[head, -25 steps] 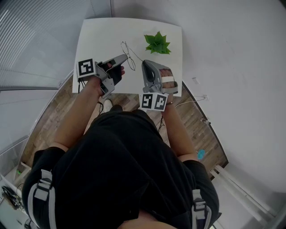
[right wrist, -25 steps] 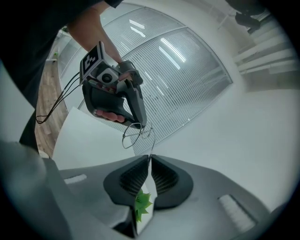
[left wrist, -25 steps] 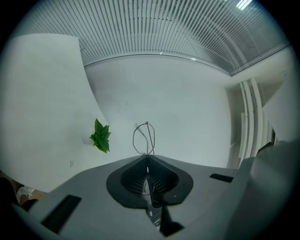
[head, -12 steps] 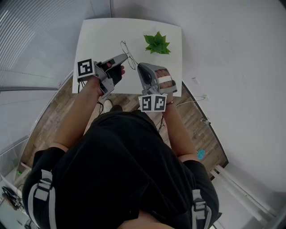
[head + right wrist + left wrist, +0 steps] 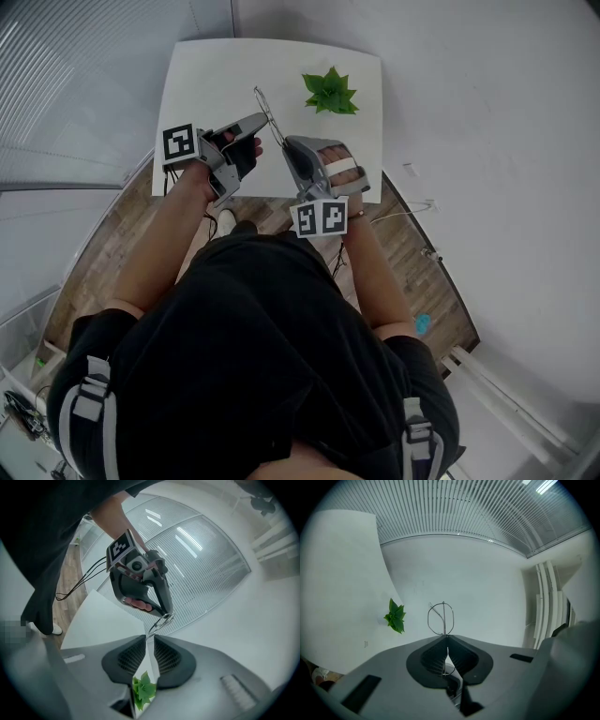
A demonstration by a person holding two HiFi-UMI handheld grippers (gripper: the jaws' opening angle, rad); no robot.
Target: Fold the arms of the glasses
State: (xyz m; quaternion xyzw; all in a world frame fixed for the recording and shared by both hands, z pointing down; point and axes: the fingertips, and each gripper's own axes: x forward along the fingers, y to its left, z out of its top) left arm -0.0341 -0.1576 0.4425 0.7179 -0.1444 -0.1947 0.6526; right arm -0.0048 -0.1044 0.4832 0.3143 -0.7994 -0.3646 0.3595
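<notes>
Over the white surface [image 5: 206,75], the fingers of your left gripper [image 5: 262,118] pinch the glasses [image 5: 265,101]. Your right gripper [image 5: 287,143], fingers slightly spread after just opening, has the arm's tip at their gap; a careless push could twist the wire frame loose.

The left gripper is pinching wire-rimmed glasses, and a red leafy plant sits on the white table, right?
Not quite: the plant is green, not red, as the head view shows. The rest holds: the left gripper pinches the wire-rimmed glasses, and the plant sits on the white table.
</notes>
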